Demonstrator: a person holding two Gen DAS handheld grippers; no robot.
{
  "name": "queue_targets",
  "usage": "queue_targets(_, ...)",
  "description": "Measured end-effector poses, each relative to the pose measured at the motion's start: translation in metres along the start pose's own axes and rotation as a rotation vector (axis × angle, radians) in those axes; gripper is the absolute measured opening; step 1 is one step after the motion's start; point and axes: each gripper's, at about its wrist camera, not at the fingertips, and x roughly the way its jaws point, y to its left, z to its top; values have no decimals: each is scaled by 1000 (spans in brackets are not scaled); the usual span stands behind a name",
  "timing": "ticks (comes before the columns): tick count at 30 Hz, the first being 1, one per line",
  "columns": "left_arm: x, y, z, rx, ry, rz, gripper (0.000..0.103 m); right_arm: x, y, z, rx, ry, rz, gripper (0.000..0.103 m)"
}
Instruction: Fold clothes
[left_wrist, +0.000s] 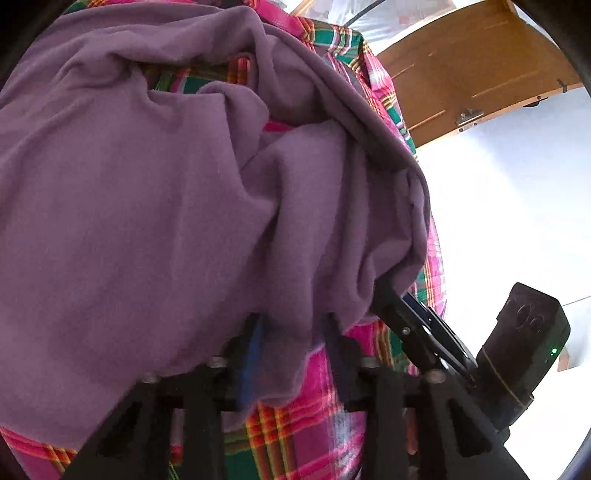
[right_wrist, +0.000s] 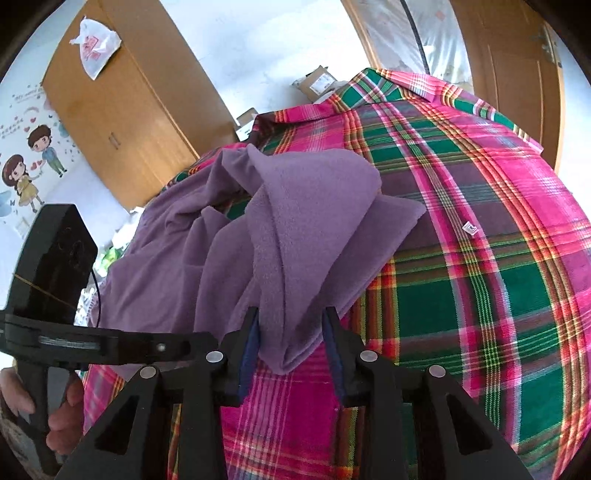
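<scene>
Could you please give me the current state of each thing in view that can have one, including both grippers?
Purple garment: crumpled, partly lifted, lying on the plaid sheet.
Plaid sheet: spread out under the garment.
Left gripper: jaws apart, purple fabric between them.
Right gripper: jaws apart, a fabric fold between them.
Wardrobe: doors closed.
White plastic bag: on top of the wardrobe.
</scene>
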Motion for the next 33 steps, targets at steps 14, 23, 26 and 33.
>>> queue_targets(14, -57, 32, -7, -38, -122, -81, 5, -12, 4, 4, -36, -66, -54, 7)
queue_targets(23, -92, 31, -10, -66, -226, -119, 5, -64, 15, 16, -64, -221, -101, 5)
queue_targets(26, -110, 46, -8, -75, -265, -122, 5, -81, 18, 21, -85, -269, -129, 5)
queue_targets(33, -109, 68, -6, -149, -292, -90, 5, -109, 5, 15, -96, -314, -213, 4)
